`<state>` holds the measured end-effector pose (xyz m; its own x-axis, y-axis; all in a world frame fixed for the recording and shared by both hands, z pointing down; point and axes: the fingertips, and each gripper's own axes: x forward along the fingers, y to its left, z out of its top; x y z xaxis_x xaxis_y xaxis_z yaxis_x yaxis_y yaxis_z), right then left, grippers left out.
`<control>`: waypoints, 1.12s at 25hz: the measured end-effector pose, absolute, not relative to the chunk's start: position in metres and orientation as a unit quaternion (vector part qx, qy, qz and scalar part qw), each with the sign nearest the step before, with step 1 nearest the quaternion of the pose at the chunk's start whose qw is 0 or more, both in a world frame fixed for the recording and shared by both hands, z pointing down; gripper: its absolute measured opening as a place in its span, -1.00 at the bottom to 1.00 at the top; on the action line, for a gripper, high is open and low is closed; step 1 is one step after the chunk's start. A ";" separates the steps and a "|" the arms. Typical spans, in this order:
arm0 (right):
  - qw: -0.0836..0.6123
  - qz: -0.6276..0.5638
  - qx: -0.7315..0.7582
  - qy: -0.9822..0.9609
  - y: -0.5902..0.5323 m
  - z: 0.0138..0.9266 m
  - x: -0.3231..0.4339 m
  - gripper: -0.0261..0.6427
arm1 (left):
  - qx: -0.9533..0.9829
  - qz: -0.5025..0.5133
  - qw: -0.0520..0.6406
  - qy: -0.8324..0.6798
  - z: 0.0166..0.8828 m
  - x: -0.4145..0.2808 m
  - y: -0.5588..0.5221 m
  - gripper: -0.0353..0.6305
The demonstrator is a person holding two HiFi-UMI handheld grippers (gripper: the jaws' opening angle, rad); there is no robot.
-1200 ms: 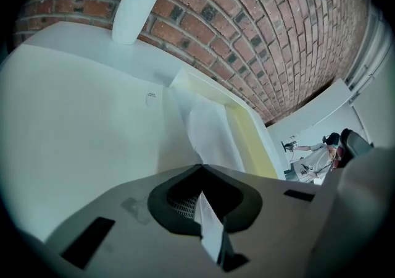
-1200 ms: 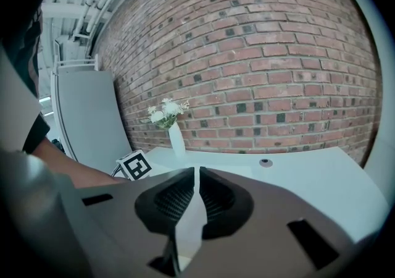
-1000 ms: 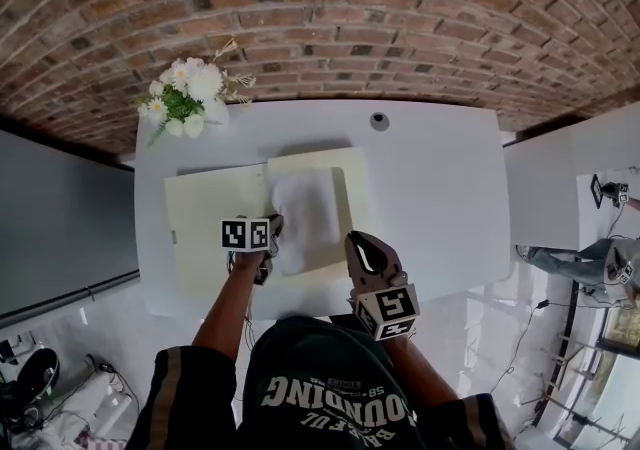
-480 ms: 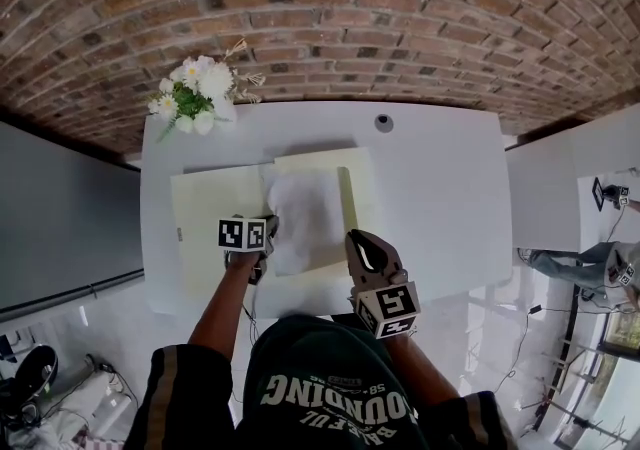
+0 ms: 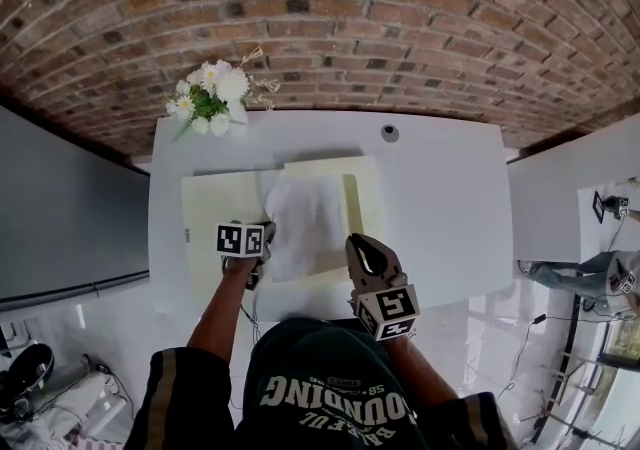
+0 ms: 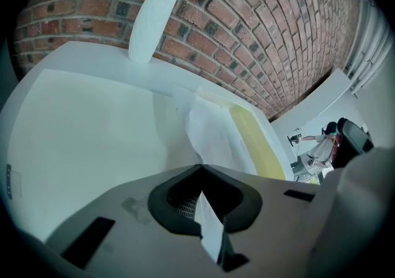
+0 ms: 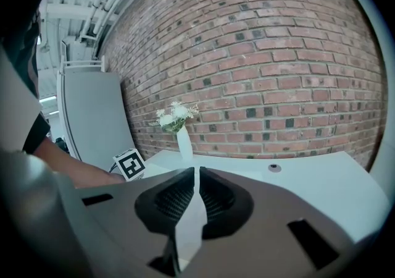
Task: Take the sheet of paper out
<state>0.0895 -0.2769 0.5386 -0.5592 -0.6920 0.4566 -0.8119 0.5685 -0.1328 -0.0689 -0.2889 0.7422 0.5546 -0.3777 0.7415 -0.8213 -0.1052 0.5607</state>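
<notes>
White bench (image 5: 450, 218) against a brick wall (image 5: 350, 28). A pale yellow folder (image 5: 215, 223) lies open and flat on it, left flap spread wide, right half facing the wall side.

The sheet of paper (image 5: 305, 223) lies over the folder's middle and right half, with a yellow strip of folder showing along its right edge. In the left gripper view the sheet (image 6: 216, 134) rises off the folder (image 6: 80, 134) in a curl, and its near edge runs down into the jaw tips.

Left tool (image 5: 266, 235) is at the sheet's near-left corner, its marker cube on top. Its jaws are closed (image 6: 200, 167), pinching the edge of the sheet.

Right tool (image 5: 365, 250) is held over the bench's front edge, right of the sheet and apart from it. Its jaws sit together (image 7: 196, 170) with only a thin slit between them and nothing in it. Its camera also catches the left tool's cube (image 7: 131, 164).

A white vase of flowers (image 5: 215, 98) stands at the far-left corner of the bench, well apart from the folder. A small round disc (image 5: 390, 133) is set in the bench top near the far edge.
</notes>
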 end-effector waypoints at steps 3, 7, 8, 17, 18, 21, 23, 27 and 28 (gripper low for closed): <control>0.178 0.165 0.431 -0.869 -0.276 0.538 0.087 -0.71 | 0.709 0.213 0.518 -0.428 0.741 -0.077 -0.286 -0.86; 0.175 0.162 0.426 -0.873 -0.275 0.534 0.082 -0.71 | 0.707 0.209 0.514 -0.439 0.738 -0.086 -0.280 -0.86; 0.175 0.161 0.424 -0.874 -0.275 0.534 0.081 -0.71 | 0.706 0.208 0.514 -0.442 0.738 -0.089 -0.278 -0.86; 0.167 0.159 0.409 -0.883 -0.269 0.533 0.070 -0.71 | 0.696 0.198 0.503 -0.473 0.726 -0.116 -0.262 -0.86; 0.165 0.160 0.408 -0.884 -0.268 0.532 0.068 -0.71 | 0.695 0.197 0.501 -0.477 0.724 -0.120 -0.260 -0.86; 0.159 0.160 0.401 -0.888 -0.268 0.530 0.062 -0.71 | 0.695 0.192 0.492 -0.489 0.716 -0.129 -0.255 -0.86; 0.158 0.157 0.395 -0.891 -0.268 0.529 0.056 -0.71 | 0.695 0.190 0.485 -0.496 0.711 -0.134 -0.252 -0.86; 0.153 0.155 0.379 -0.900 -0.268 0.527 0.042 -0.71 | 0.696 0.182 0.470 -0.512 0.697 -0.147 -0.246 -0.86; 0.151 0.153 0.376 -0.901 -0.268 0.527 0.039 -0.71 | 0.696 0.178 0.465 -0.517 0.693 -0.149 -0.245 -0.86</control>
<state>0.0387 -0.2675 0.5265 -0.6716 -0.6309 0.3884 -0.7239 0.6705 -0.1627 -0.1495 -0.2449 0.6931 0.4022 -0.5536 0.7292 -0.8855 -0.0327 0.4635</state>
